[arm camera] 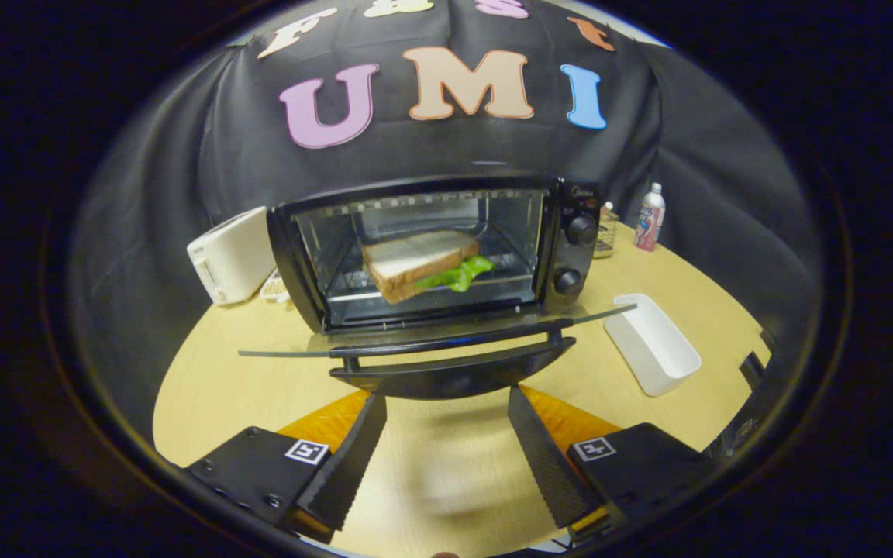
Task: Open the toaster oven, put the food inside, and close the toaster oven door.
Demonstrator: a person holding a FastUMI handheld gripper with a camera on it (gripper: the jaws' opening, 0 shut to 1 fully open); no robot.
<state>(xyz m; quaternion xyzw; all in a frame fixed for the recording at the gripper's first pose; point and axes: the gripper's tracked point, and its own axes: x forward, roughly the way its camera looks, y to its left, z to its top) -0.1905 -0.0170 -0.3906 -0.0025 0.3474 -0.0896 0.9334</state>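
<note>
Claw (446, 403) spread, level before lowered door (446, 364).

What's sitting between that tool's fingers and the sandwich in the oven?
In the gripper view, the lowered oven door with its handle lies between the open tool and the sandwich inside the toaster oven.

The black toaster oven (431, 256) stands toward the desk's (431, 465) far edge, its glass door (446, 349) folded down flat, a sandwich (419, 263) with green filling resting on its rack.
</note>
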